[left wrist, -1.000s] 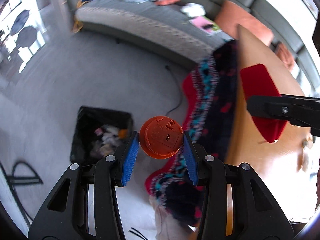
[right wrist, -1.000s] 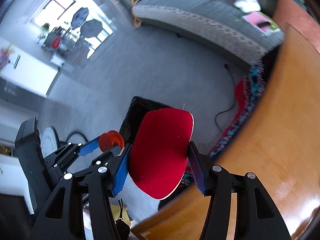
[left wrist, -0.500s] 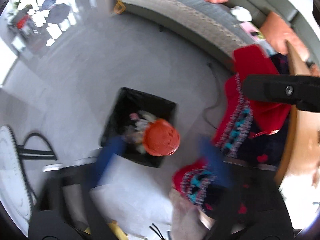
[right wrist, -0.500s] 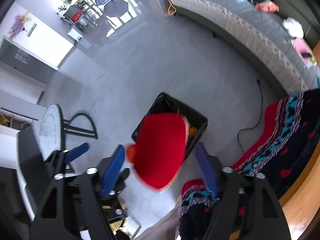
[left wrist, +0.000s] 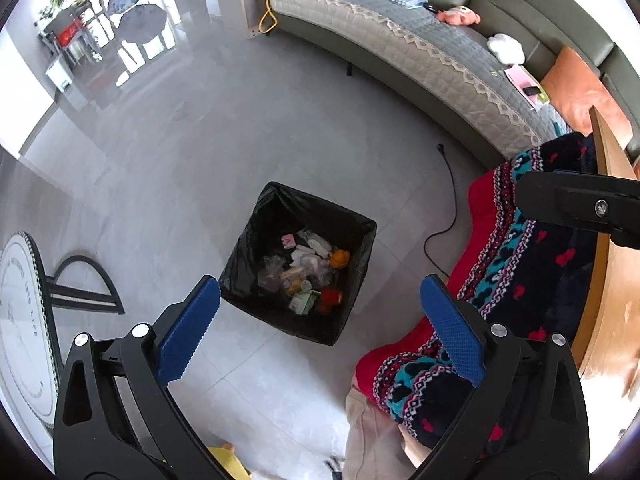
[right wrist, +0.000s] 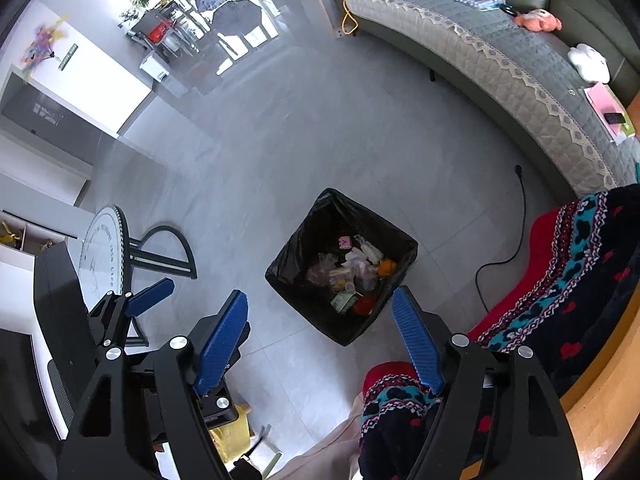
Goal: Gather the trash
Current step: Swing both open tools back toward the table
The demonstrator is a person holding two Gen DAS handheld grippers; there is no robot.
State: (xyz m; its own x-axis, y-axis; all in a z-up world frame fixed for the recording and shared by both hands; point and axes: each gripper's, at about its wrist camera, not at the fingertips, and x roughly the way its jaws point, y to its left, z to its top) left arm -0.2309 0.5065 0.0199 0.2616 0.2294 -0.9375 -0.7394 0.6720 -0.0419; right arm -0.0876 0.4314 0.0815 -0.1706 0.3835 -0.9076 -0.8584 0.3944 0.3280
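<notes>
i see one black trash bin (left wrist: 298,264) on the floor with many small trash pieces (left wrist: 308,276) inside. my left gripper (left wrist: 320,320) and right gripper (right wrist: 320,328) are above it, both wide open, holding nothing.

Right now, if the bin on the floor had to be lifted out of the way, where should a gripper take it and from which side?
Probably the near rim of the bin, from above. It stands upright and open-topped with straight walls, too wide to span, so one wall edge with its black liner is the grippable part. The left gripper, open and empty, hangs above that edge.
</notes>
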